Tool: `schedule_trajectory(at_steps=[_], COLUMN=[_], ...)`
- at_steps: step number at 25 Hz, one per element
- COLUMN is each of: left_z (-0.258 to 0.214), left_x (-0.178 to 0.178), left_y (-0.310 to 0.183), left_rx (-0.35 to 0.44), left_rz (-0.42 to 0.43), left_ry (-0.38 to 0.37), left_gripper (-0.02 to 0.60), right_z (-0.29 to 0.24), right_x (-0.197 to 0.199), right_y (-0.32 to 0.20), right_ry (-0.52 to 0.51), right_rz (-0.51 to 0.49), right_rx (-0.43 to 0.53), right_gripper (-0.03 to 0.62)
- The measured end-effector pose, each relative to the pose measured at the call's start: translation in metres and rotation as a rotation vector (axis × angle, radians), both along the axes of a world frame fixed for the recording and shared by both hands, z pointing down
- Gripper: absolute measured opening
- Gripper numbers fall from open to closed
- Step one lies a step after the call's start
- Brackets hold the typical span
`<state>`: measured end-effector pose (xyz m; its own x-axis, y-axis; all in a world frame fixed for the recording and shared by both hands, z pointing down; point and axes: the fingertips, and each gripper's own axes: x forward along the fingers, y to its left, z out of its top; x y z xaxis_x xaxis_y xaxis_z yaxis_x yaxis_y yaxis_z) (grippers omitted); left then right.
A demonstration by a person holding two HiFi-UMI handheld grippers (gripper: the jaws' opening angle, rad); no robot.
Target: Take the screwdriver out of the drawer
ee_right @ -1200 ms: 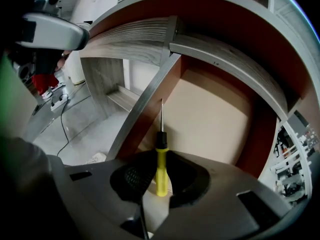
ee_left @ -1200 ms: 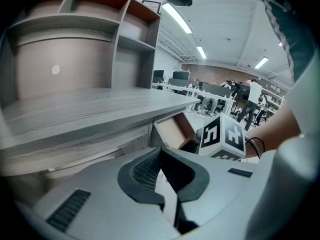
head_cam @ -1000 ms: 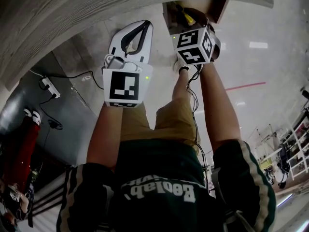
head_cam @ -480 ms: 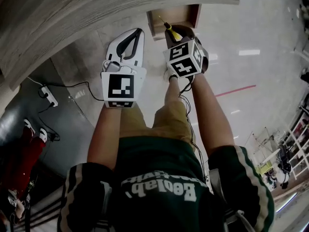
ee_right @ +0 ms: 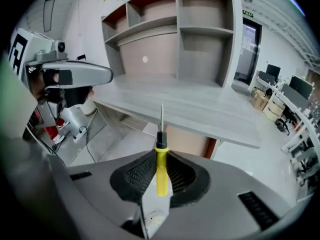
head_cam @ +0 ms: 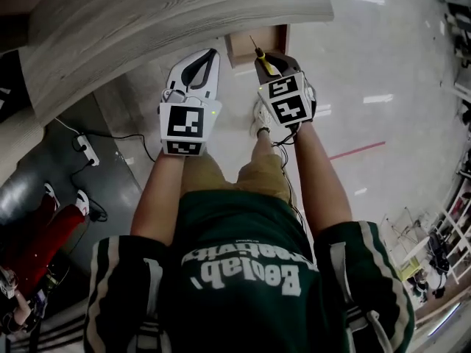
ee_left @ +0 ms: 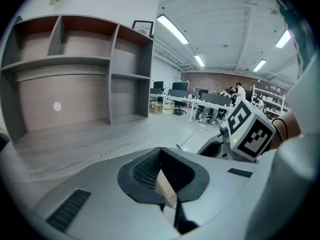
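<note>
Grey wood-grain counter [head_cam: 147, 28] under an open shelving unit [ee_left: 80, 69]. Glossy pale floor [head_cam: 397, 65], red line [head_cam: 357, 150] across it. Strip lights [ee_left: 172, 29] overhead; office desks [ee_left: 200, 100] far beyond.

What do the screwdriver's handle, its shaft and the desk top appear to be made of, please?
Screwdriver handle: probably plastic, uniformly bright yellow and smooth, with a black collar. Shaft: likely steel, thin, grey and slightly shiny. Desk top: looks like matte grey wood-grain laminate or veneer, going by the streaked grain.
</note>
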<state>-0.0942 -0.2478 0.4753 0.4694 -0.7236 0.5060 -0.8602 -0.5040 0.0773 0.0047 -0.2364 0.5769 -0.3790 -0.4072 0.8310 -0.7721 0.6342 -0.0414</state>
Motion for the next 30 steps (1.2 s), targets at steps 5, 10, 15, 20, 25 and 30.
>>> schedule_trajectory(at_steps=[5,10,15,20,25,30], left_z=[-0.028,-0.047,-0.073,-0.098,-0.131,-0.167], left_x=[-0.023,-0.022,-0.034,-0.036,-0.036,-0.049], left_y=[-0.011,-0.017,-0.013,-0.027,-0.032,-0.032], left_rx=[0.024,0.039,0.046,0.105,0.156,0.227], left_rz=[-0.006,-0.022,-0.067,-0.087,-0.097,-0.125], left_ry=[0.051,0.045,0.032,0.038,0.037,0.019], left_gripper=[0.018,0.018,0.018,0.018,0.018,0.018], right_z=[-0.027,-0.057,-0.101,-0.131,-0.176,-0.224], right_x=[-0.022,-0.019,-0.027,-0.034,-0.044,-0.050], right_y=[-0.017,-0.029,-0.034,-0.044,-0.052,-0.060], right_ry=[-0.018,-0.033,-0.067,-0.128,-0.169,-0.207], right_rz=[0.009,0.014,0.012,0.025,0.026,0.011], right_rx=[0.048,0.077,0.118,0.146,0.212,0.299], right_gripper=[0.078,0.078,0.078,0.078,0.078,0.078])
